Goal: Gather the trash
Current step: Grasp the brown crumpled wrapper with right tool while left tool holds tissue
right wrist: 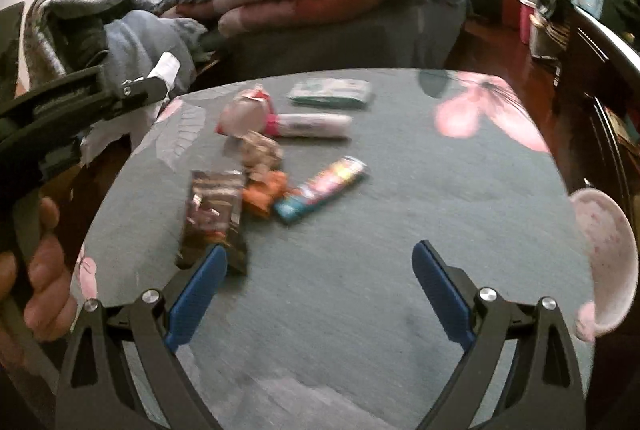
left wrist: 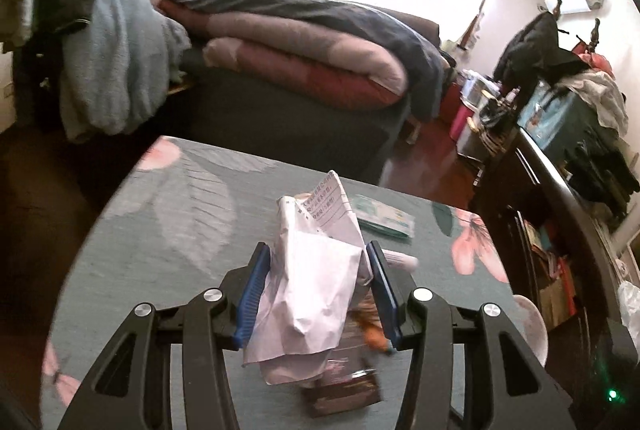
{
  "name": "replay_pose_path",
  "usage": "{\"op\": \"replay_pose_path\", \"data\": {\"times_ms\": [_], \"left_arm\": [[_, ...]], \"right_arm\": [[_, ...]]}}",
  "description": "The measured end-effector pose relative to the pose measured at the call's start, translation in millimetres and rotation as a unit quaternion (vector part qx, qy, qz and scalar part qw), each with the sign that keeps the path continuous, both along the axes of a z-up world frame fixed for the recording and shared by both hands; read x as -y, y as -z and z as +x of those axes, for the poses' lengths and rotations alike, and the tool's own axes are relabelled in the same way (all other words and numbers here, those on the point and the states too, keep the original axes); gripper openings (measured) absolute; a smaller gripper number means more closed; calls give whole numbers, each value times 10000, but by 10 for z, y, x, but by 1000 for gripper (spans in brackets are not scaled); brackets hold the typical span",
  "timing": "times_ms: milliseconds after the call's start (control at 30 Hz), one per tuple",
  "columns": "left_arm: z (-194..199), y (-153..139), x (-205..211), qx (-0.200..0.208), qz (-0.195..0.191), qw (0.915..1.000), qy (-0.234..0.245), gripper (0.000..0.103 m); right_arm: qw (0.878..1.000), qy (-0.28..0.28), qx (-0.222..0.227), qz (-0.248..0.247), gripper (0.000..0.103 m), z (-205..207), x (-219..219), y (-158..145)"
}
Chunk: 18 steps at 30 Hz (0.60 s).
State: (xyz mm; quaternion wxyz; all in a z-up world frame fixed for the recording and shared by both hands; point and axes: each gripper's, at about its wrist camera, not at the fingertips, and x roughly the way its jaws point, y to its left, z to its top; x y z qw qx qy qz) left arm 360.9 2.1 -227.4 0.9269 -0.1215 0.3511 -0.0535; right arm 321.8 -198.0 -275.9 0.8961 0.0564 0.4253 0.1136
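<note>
Black tongs (right wrist: 320, 262), blue ribbed pads (right wrist: 434, 270)

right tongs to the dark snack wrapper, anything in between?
Nothing visible. The right tongs are open, and the dark snack wrapper lies just past the left fingertip on the table. The orange wrapper sits beside it, not between.

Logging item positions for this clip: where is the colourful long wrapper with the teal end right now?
In the right wrist view, the colourful wrapper lies flat on the table, left of centre, just right of the orange crumpled wrapper and below the pink-capped tube.
</note>
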Motion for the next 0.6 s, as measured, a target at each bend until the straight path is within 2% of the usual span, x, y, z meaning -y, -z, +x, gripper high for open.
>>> {"op": "replay_pose_path", "data": {"times_ms": [67,200,400,467,500,533,600], "left_arm": [[-33,-9,-88,18,-49,10000,-67,50],[-58,-13,-239,51,-116,9998,-144,50],[-96,-24,-333,136,-73,9997,-201,50],[-103,-12,-364,139,-71,9996,-223,50],[-99,-6,-379,124,-84,9996,-234,50],[-100,2,-393,113,-93,9996,-241,50],[-105,8,-409,100,-94,9996,-253,50]], "right_arm": [[9999,-37,91,-26,91,96,-131,-25],[9996,-78,210,-154,77,373,-348,-52],[9993,-119,-203,-283,57,903,-555,138],[9990,-181,-306,-265,45,994,-585,193],[9986,-211,-397,-263,28,1049,-605,227],[9983,-244,-457,-268,22,1090,-621,249],[9988,-242,-356,-228,22,1094,-613,226]]}}
